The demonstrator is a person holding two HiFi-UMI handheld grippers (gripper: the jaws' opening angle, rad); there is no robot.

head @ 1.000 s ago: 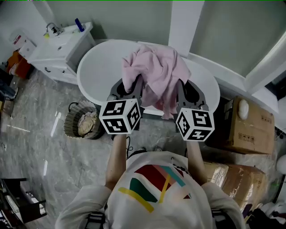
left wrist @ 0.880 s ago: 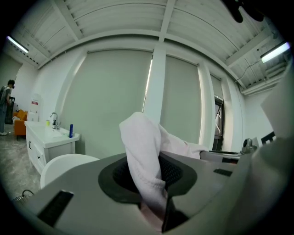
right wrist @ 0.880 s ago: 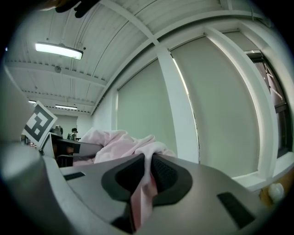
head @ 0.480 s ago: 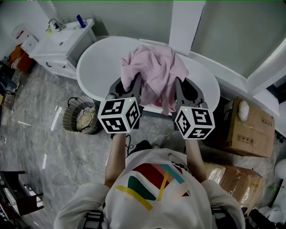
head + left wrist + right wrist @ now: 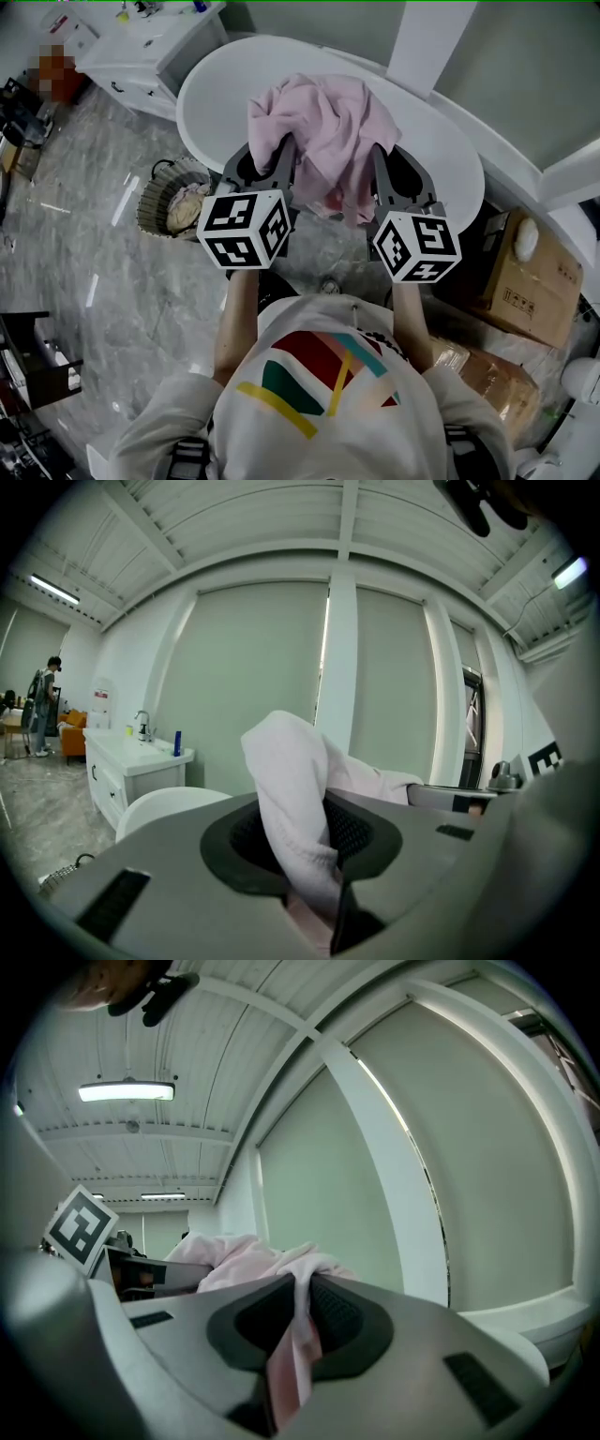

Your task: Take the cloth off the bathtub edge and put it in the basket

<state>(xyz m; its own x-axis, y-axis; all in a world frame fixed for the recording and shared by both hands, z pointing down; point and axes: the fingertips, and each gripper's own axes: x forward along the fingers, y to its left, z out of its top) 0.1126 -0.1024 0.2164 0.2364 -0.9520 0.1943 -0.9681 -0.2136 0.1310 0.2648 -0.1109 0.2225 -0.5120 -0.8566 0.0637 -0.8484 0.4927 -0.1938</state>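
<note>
Head view: left claw and right claw clench the crumpled pink cloth, apparently off the white oval bathtub; the round woven basket at nine o'clock awaits.

A white cabinet, with a faucet and a blue bottle on top, stands on the grey marble floor. Cardboard boxes sit at right, beside a white pillar. A person stands far off, and a ceiling light glows.
</note>
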